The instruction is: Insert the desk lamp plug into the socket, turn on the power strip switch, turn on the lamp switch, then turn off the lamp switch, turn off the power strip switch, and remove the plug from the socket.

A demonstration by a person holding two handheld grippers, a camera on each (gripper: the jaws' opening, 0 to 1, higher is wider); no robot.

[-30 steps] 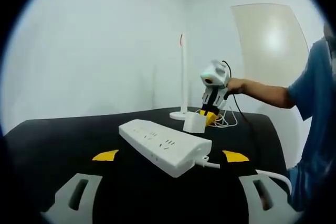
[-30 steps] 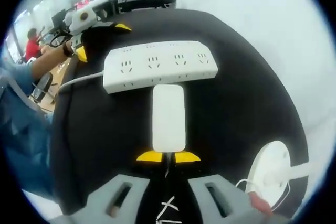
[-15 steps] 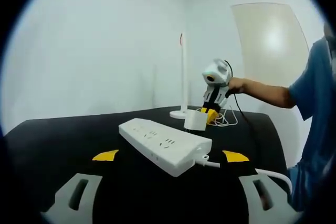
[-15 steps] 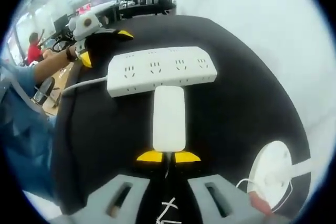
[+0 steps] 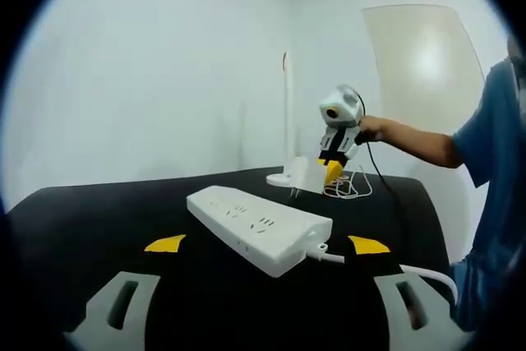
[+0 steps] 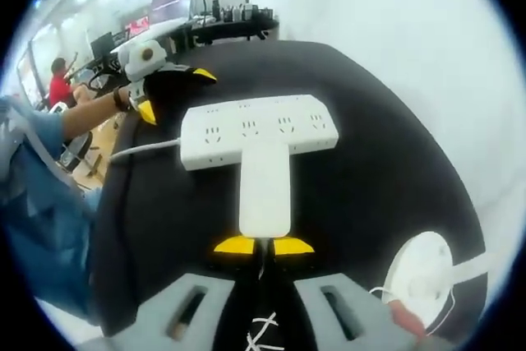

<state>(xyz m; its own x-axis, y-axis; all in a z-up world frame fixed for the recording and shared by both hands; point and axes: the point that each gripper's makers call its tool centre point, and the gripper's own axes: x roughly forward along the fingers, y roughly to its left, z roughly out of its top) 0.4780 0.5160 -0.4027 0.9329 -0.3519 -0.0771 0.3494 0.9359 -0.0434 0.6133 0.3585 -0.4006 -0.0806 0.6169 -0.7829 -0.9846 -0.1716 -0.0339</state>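
Now the right claw pinches a smooth white plug, a flat oblong block with rounded corners, between its 2 yellow tips. In the left gripper view the same claw holds the plug lifted off the table, its metal prongs pointing down toward the far end of the power strip. In the right gripper view the plug overlaps the near edge of the power strip; whether the 2 touch cannot be told.

The power strip is a long white plastic bar with rounded ends and a row of 4 sockets on top, lying flat on the matte black table. A white cable leaves its near end.

The lamp is a thin white upright stick on a round flat base, with loose coiled white cord beside it.

The left claw stands spread wide and empty, its yellow tips on either side of the power strip's near end, not touching it.
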